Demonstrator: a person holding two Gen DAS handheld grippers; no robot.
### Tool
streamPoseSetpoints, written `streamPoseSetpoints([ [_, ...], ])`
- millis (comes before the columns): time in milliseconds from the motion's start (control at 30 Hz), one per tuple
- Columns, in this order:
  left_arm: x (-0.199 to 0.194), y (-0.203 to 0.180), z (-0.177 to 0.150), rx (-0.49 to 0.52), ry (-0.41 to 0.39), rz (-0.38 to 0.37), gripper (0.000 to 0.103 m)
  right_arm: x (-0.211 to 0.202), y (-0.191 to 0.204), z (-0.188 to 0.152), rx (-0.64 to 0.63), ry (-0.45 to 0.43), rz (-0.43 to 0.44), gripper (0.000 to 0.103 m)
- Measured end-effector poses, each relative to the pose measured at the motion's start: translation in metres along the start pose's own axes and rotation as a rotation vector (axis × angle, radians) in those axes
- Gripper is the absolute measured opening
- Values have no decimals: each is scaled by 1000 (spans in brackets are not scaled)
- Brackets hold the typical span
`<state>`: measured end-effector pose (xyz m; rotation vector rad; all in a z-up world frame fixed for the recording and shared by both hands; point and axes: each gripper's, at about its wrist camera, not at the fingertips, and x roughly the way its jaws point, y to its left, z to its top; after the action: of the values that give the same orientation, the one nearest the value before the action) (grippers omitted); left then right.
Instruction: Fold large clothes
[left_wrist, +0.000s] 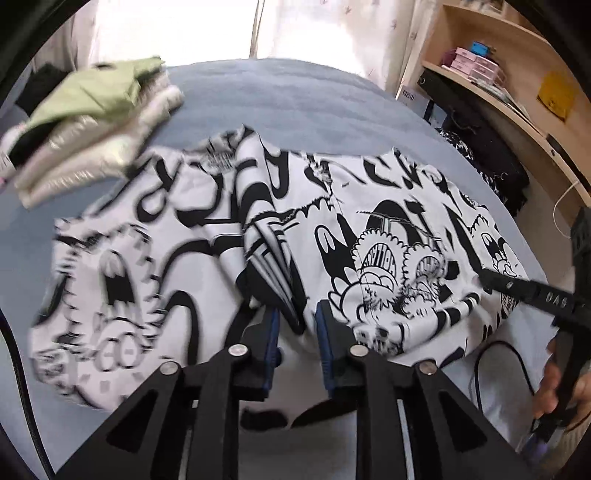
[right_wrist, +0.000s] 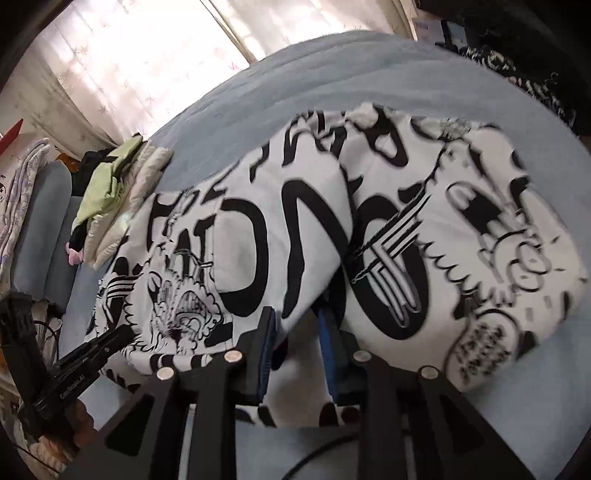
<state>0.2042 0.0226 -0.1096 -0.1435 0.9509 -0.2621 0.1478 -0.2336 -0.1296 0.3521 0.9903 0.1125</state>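
The printed garment (left_wrist: 388, 236), white with black cartoon figures, is spread across the blue bed (left_wrist: 295, 103), a thick fold running down its middle.

In the left wrist view, the left gripper (left_wrist: 295, 328) is seen with its jaws a narrow gap apart, a bunched fold of the garment lying between the blue pads (left_wrist: 272, 332); whether the pads press on the cloth cannot be told. Only this view shows the wooden shelf (left_wrist: 498, 96) with pink boxes (left_wrist: 476, 66) beyond the bed's right edge, the person's hand (left_wrist: 561, 380) on the other tool's handle, and the right gripper's finger laid on the garment's right part.

In the right wrist view, the right gripper (right_wrist: 295, 336) is likewise seen slightly parted, the garment's near hem draped between its pads (right_wrist: 267, 343); a firm grip cannot be confirmed. Only here are the grey pillows (right_wrist: 48, 229) at the bed's left edge shown.

A stack of folded clothes (left_wrist: 92, 125), topped in green, lies just beside the garment's far left corner. Bare bed is left beyond the garment towards the curtain (right_wrist: 147, 48), and a narrow strip at the near edge.
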Motion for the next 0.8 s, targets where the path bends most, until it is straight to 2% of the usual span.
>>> streamPoseSetpoints([
  [100,-26,9,-3,8,-58,29,21,-26,14,-3,-55,-74,6,24],
  [267,-42,10,7,13,-101,-2,21,-37,55,-10,-206,-133,63,24],
  [467,-10,-30,4,74,-44,-102,21,9,89,-26,-292,-53,96,24],
  [567,16,-49,-13,133,21,-97,18,34,86,-43,-309,6,66,24],
  [667,42,-50,-31,156,83,-54,19,42,75,-57,-322,9,67,23],
  [800,39,-44,-29,122,78,-86,19,37,73,-59,-330,13,76,24],
])
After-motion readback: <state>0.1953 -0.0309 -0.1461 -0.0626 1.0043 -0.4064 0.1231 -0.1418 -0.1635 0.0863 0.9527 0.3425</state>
